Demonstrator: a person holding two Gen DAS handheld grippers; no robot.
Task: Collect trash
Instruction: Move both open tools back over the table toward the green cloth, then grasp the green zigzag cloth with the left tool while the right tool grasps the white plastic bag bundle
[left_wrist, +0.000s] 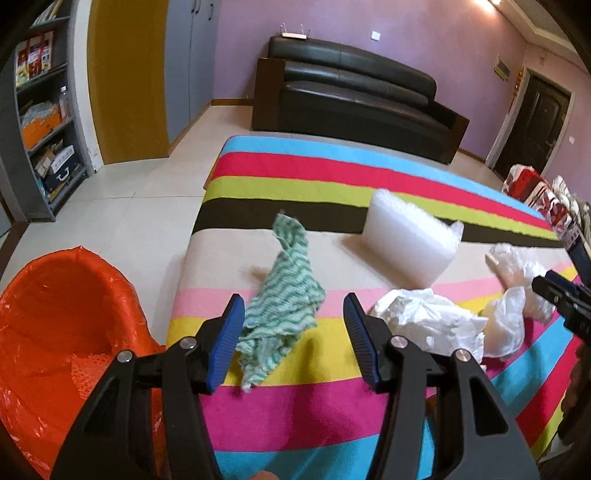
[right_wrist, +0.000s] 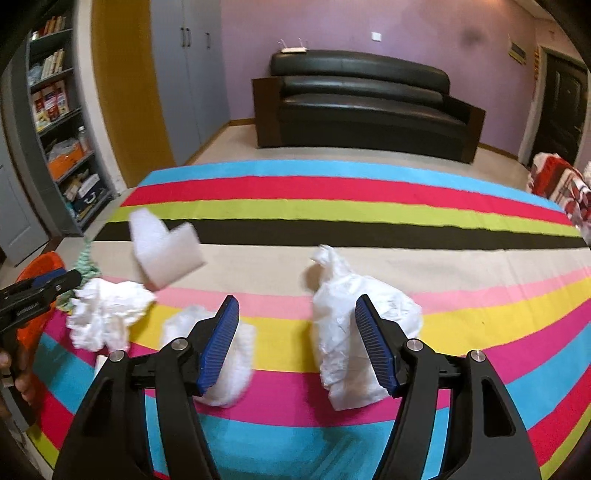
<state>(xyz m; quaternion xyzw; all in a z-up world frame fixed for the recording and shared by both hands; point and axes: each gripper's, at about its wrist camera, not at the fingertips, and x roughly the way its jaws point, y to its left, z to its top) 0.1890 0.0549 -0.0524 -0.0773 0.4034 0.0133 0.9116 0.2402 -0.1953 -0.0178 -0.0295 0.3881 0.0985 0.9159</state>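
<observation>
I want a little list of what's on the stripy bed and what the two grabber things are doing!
surface: striped cover
bin: orange-lined, off the cover's left edge
cloth: green-white, crumpled, ahead of the left tool
foam: white piece, standing on the beige stripe
paper: white crumpled wad
bag: white plastic, ahead of the right tool
left tool: open, holding nothing
right tool: open, holding nothing
background: black sofa
</observation>
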